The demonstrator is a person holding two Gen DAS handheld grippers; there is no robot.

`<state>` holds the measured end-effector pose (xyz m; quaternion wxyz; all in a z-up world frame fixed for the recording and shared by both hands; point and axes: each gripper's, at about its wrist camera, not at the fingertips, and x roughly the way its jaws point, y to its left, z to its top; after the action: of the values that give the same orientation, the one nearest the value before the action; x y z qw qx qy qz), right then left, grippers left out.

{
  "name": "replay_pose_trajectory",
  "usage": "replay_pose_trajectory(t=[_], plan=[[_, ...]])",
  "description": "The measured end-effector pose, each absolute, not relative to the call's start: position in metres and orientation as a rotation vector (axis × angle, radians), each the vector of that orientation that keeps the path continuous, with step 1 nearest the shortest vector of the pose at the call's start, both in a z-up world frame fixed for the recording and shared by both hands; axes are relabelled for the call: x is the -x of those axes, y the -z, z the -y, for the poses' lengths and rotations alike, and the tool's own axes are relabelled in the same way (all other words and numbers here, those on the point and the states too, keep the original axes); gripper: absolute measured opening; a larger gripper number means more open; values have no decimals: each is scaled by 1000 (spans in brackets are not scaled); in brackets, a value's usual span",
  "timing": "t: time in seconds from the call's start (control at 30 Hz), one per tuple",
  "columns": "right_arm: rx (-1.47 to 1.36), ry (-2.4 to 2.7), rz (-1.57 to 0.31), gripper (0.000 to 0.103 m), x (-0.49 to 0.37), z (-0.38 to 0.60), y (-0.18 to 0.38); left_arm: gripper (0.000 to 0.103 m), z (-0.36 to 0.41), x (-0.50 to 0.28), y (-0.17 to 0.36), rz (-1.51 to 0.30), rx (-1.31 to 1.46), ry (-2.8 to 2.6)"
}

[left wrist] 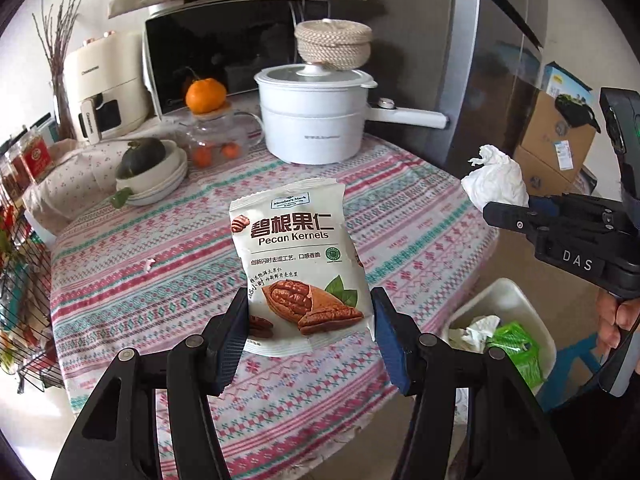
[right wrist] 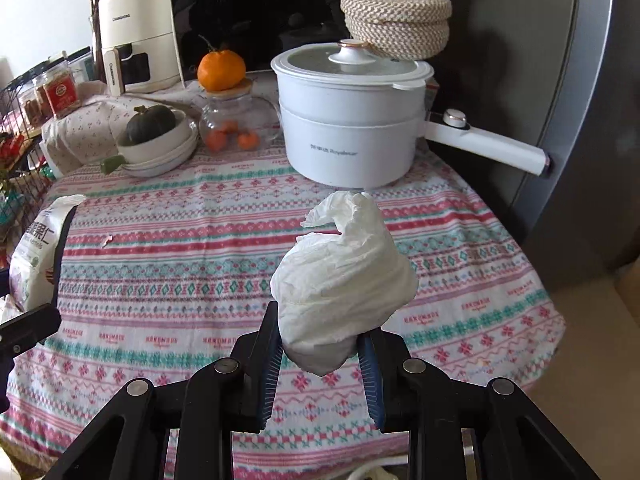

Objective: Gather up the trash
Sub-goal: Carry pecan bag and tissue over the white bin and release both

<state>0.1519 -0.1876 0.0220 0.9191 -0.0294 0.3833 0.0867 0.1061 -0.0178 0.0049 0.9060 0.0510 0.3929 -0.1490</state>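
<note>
My left gripper (left wrist: pixel 310 316) is shut on a white pecan kernels packet (left wrist: pixel 298 256), which stands upright between the blue pads above the patterned tablecloth (left wrist: pixel 160 280). In the right wrist view my right gripper (right wrist: pixel 320 344) is shut on a crumpled white tissue (right wrist: pixel 344 276), lifted over the table. That right gripper (left wrist: pixel 508 216) with its tissue (left wrist: pixel 496 178) shows at the right of the left wrist view, and the packet (right wrist: pixel 36 252) shows at the left edge of the right wrist view. A white bin (left wrist: pixel 504 336) holding tissue and a green wrapper stands on the floor below the table's right edge.
At the back of the table stand a white electric pot (right wrist: pixel 352 120) with a long handle, a glass jar topped by an orange (right wrist: pixel 221 70), bowls with a green squash (right wrist: pixel 154 136), an air fryer and a microwave. A small scrap (right wrist: pixel 107 241) lies on the cloth. A fridge (right wrist: pixel 580 120) is at right.
</note>
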Motion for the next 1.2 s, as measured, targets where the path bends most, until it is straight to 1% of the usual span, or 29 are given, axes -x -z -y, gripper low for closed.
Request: replay_pose_trajectory(t=[0.17,0.4,0.53,0.7,0.9,1.2], plan=[[54,-161,-830,31,-114,214,-14,61,53,-82,16,-862,-102,403],[-27,-100,-929,31,-76,271,17,61,110,-66,57,-955,-116,542],[-112,-50,-990,31,-67,306,38,61,152,-54,82,-1011,-147,644],[-146,13,-1043,31,-55,338,55,62,203,-42,110,-1064,-191,753],[-198,52,-1107,32,-50,362,69,62,241,-41,136,-1087,-261,797],[-252,83,-1147,32,-52,379,76,72,253,-52,153,-1113,-333,768]])
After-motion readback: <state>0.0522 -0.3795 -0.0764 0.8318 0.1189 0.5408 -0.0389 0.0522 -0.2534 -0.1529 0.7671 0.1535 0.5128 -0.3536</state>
